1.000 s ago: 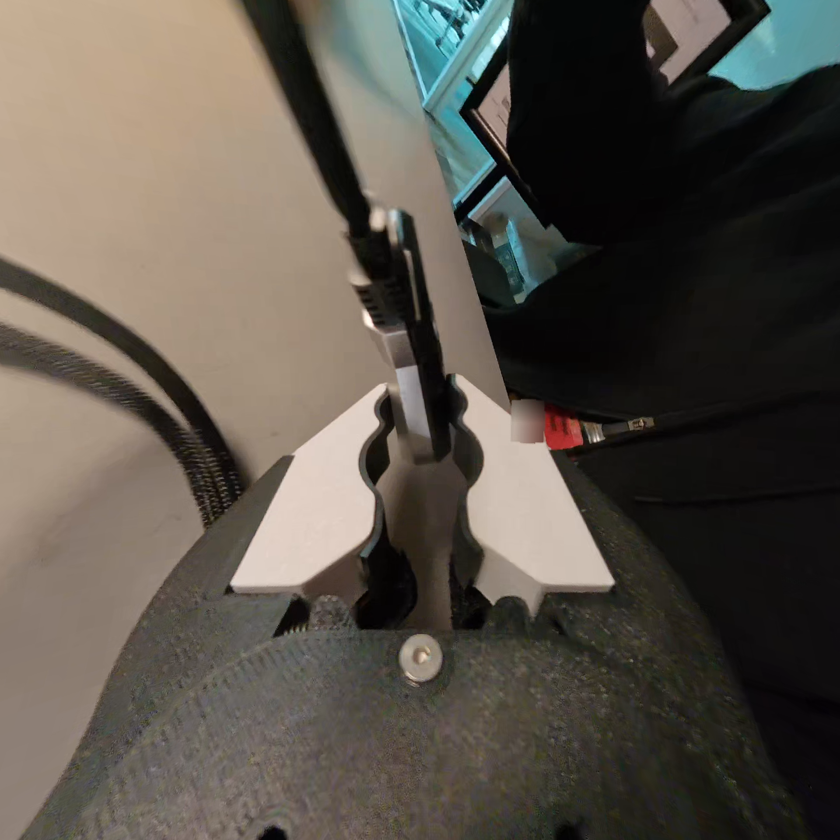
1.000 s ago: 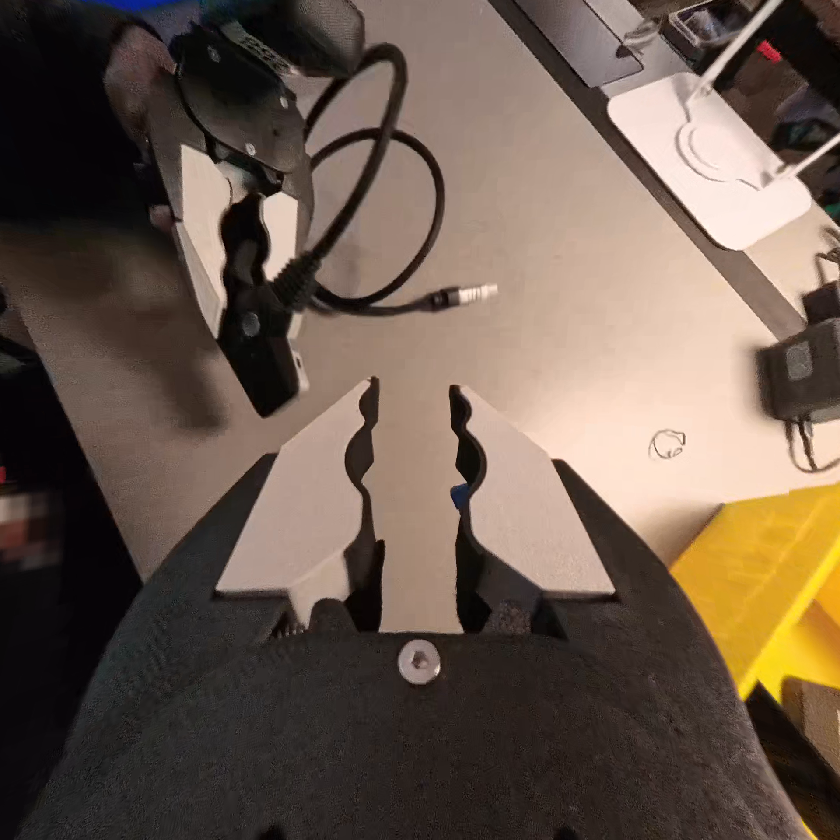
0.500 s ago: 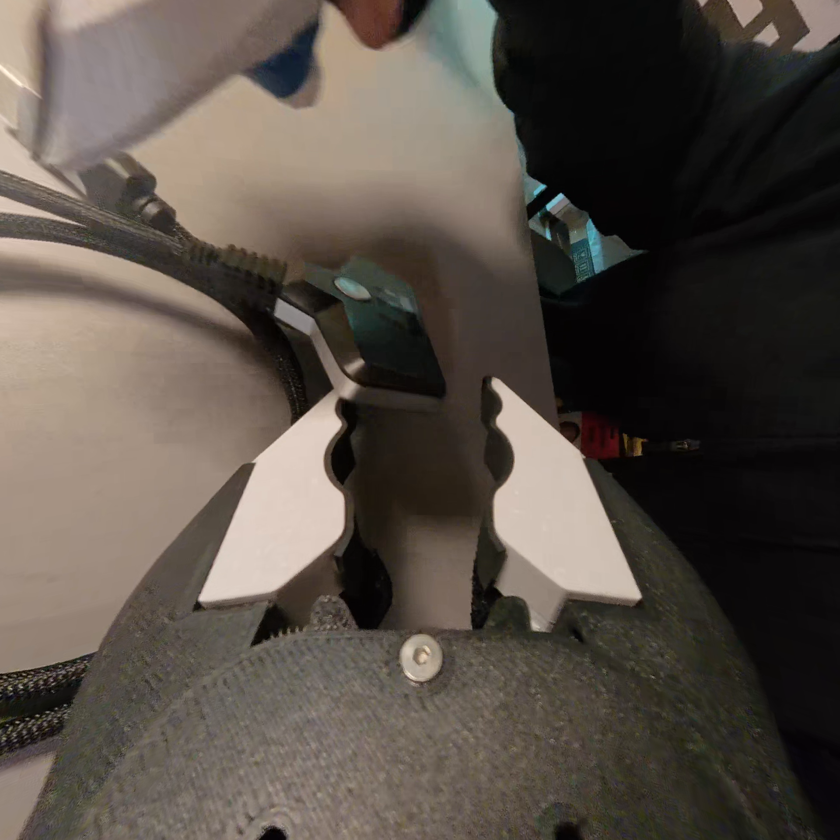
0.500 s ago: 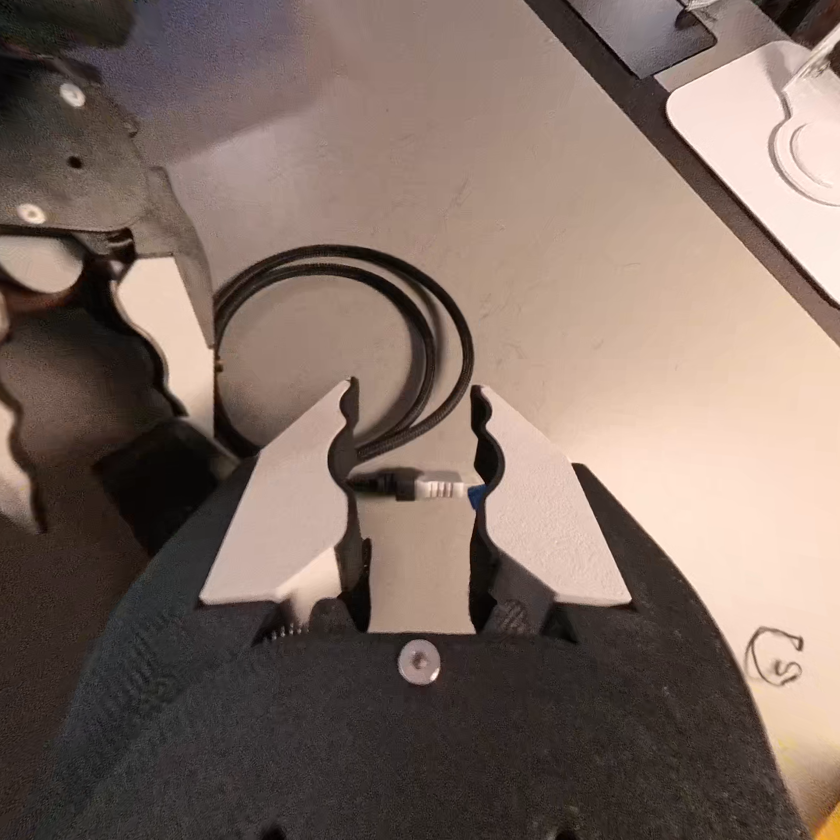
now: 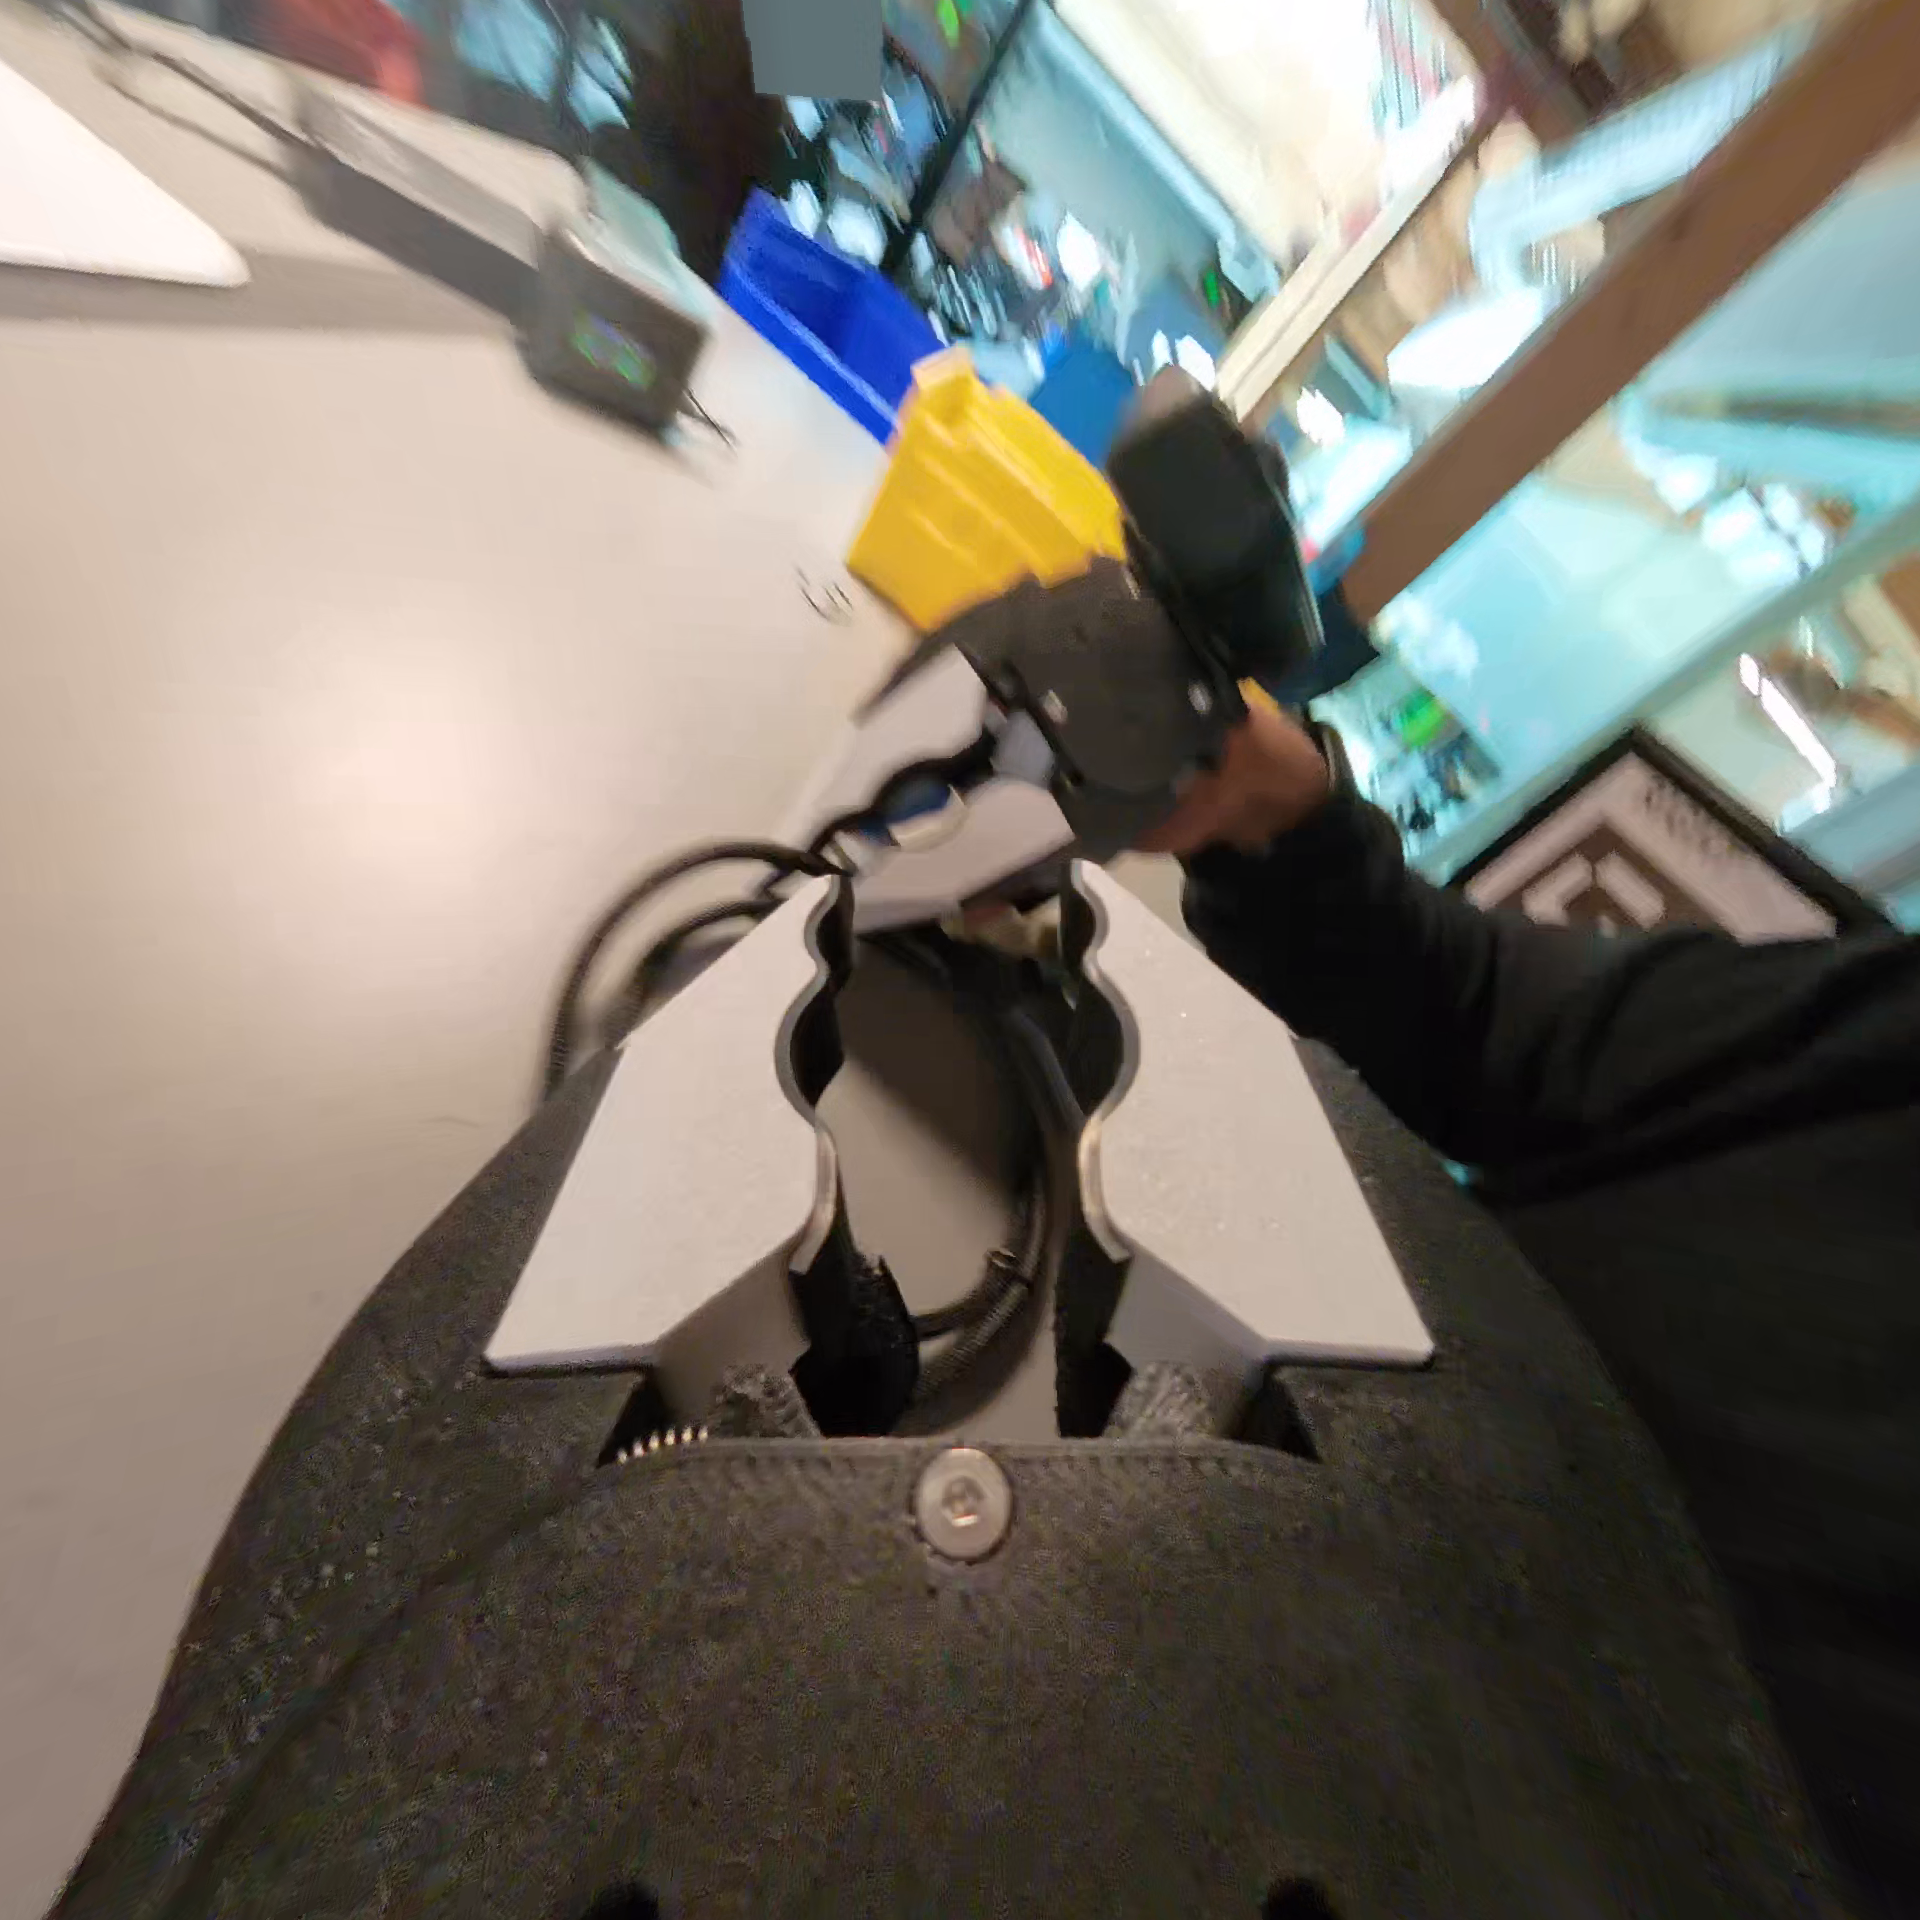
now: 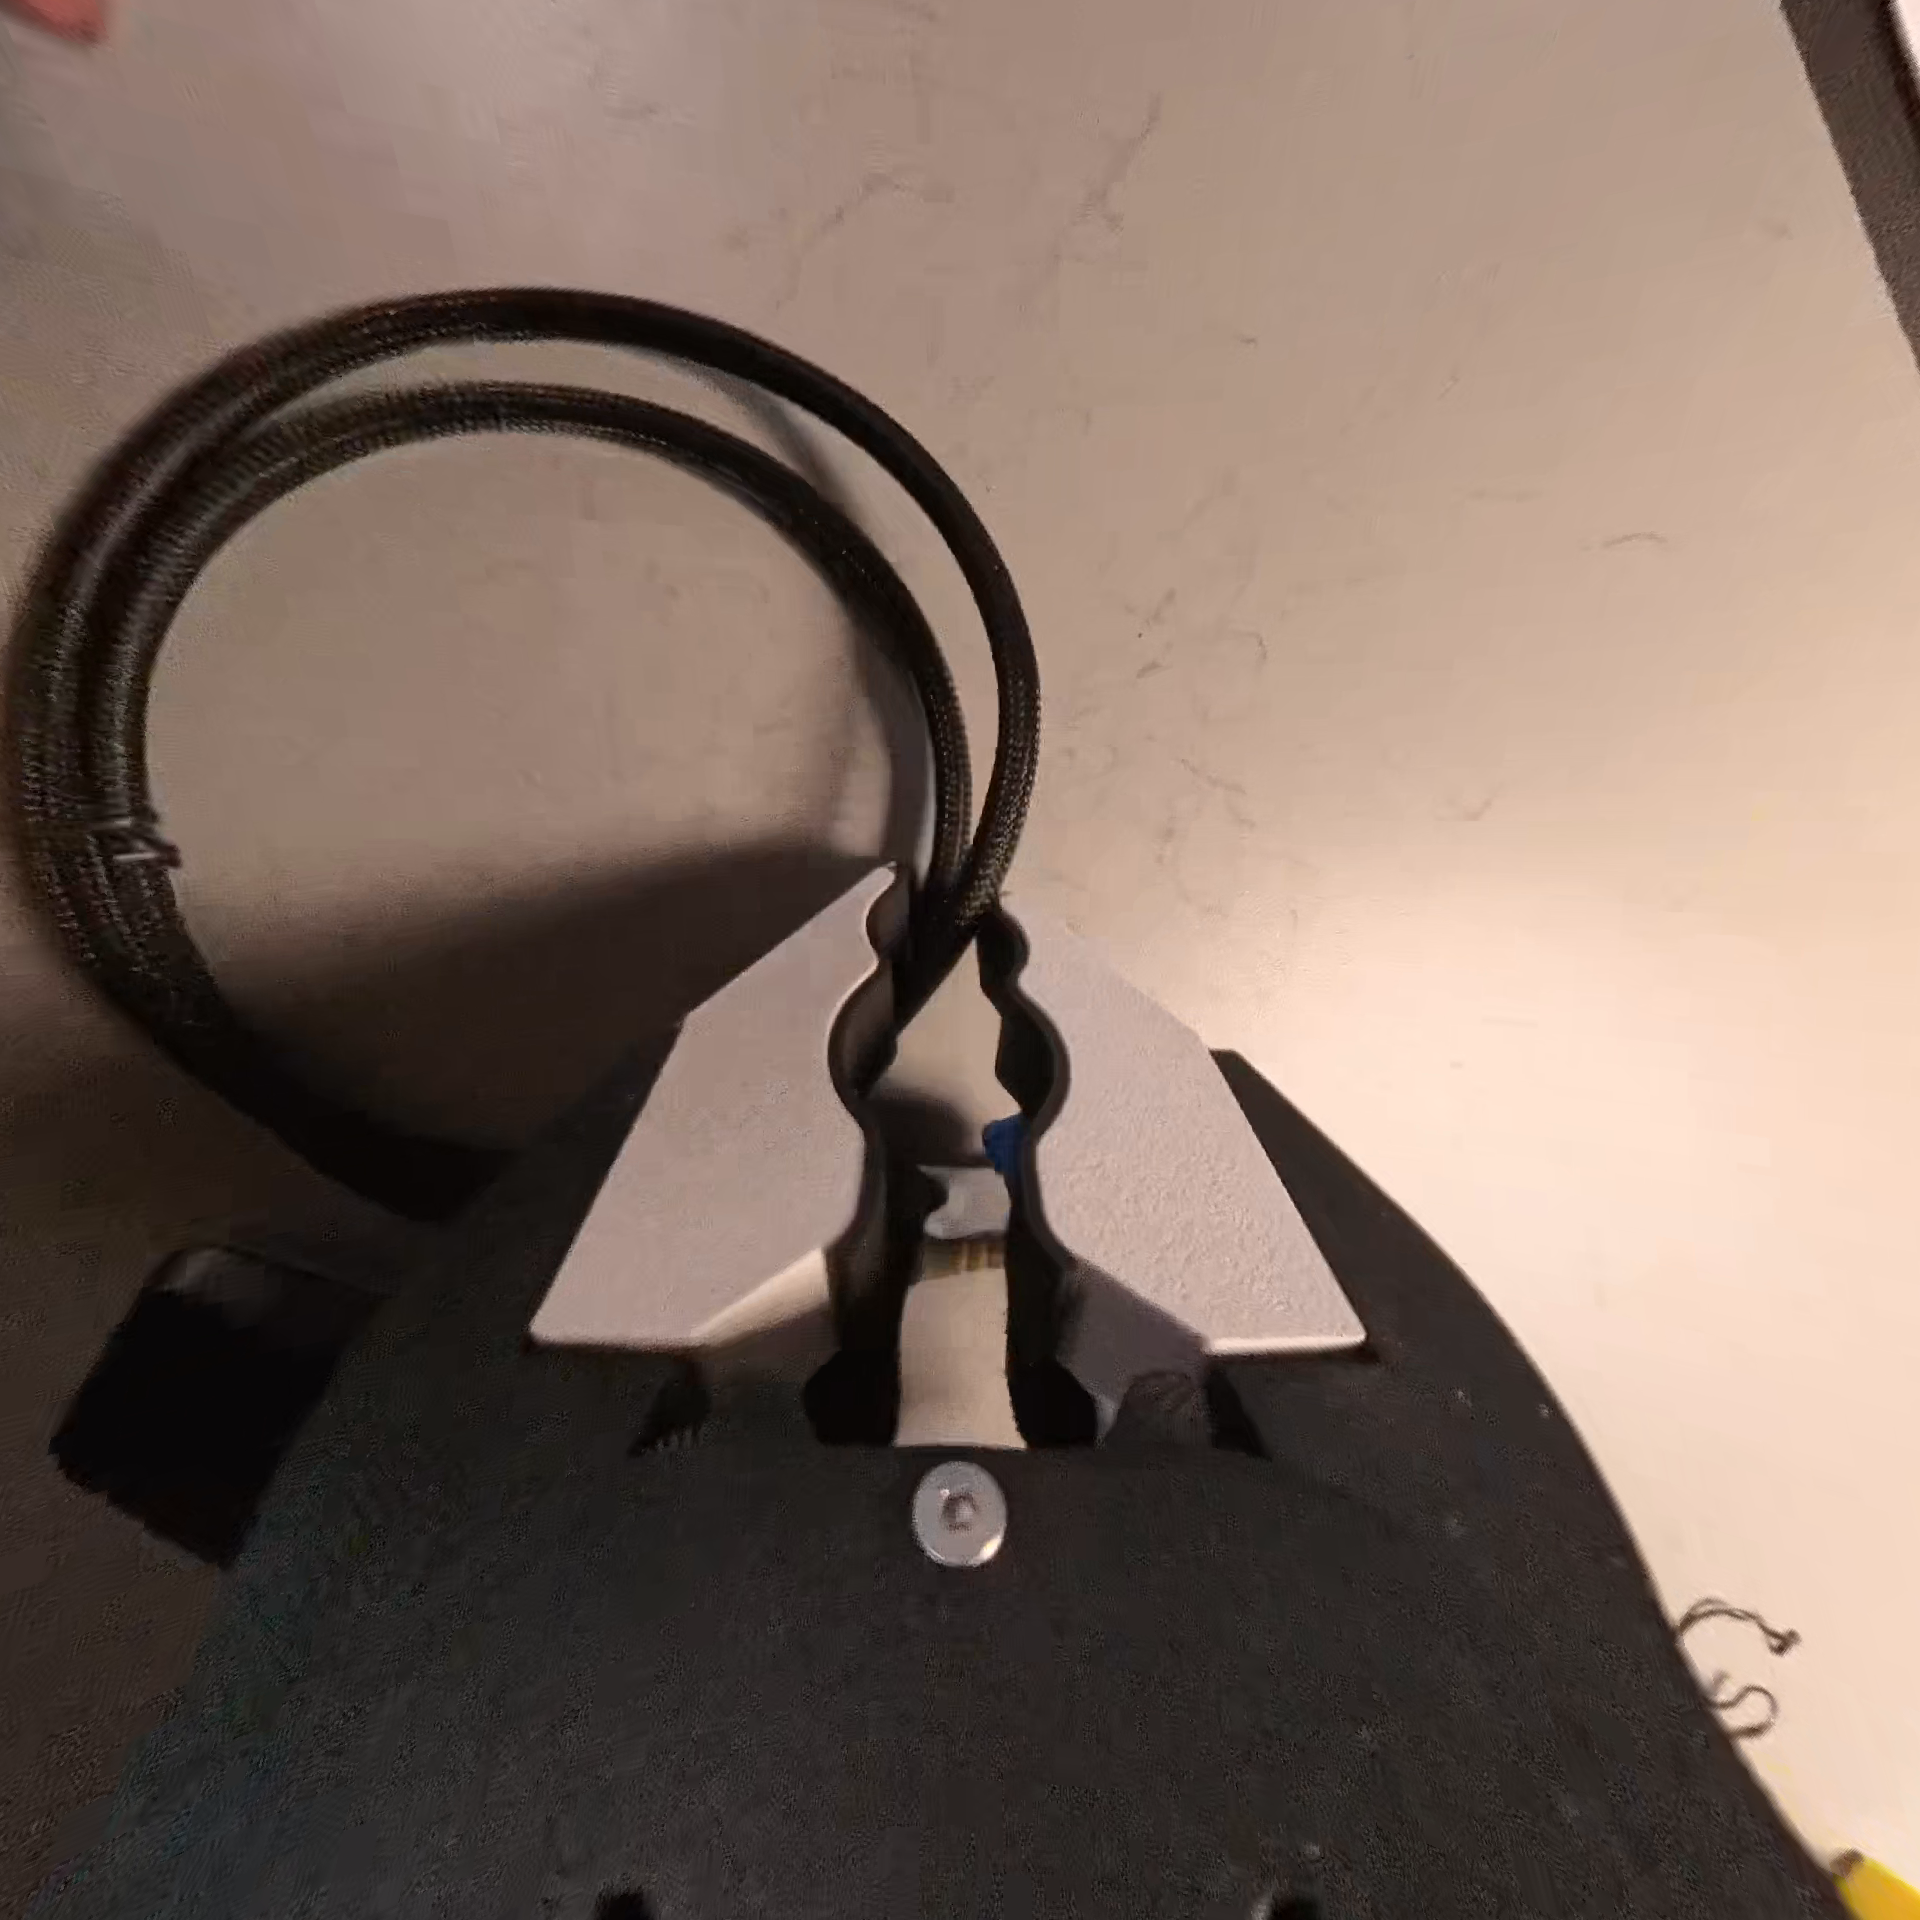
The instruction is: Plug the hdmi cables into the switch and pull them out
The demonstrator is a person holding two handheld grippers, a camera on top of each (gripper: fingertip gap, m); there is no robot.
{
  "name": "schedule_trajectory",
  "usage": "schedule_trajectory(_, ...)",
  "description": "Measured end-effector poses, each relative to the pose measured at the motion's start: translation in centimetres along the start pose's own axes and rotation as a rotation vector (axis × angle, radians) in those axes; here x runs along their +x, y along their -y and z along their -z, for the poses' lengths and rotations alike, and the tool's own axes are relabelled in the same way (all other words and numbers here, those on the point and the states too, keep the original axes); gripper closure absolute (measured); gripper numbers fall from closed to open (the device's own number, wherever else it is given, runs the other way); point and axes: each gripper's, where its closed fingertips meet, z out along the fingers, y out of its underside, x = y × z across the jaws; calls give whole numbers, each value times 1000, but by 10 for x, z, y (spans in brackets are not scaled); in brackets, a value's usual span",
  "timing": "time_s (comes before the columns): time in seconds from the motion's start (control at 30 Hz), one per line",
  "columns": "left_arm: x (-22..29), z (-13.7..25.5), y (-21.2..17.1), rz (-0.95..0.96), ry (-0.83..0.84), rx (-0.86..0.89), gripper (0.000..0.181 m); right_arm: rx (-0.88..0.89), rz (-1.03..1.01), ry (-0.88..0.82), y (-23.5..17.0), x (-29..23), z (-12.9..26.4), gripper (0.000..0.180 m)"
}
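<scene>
The left claw [image 5: 951, 904] points forward, low over the worktop, with its two grey fingers [image 5: 686, 1164] spread apart and nothing between them. Farther off and to the right in the left wrist view, the right claw [image 5: 940, 821] reaches down and to the left, held by a hand [image 5: 1242, 795] wrapped round its black body; a black sleeve [image 5: 1507, 1039] runs from that hand back to the near right. In the right wrist view the right claw [image 6: 940, 914] tilts down close to the worktop, its fingers [image 6: 1164, 1174] drawn near together, the tips pinching a black braided cable [image 6: 997, 727] just behind its plug.
</scene>
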Motion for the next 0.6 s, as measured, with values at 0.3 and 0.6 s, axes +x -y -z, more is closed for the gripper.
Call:
schedule_trajectory(0.3,-58,30,21,26,265,171,145,269,-8,-146,15,25,88,173)
schedule_trajectory(0.6,-67,13,6,15,314,139,152,621,-107,-418,20,78,261,173)
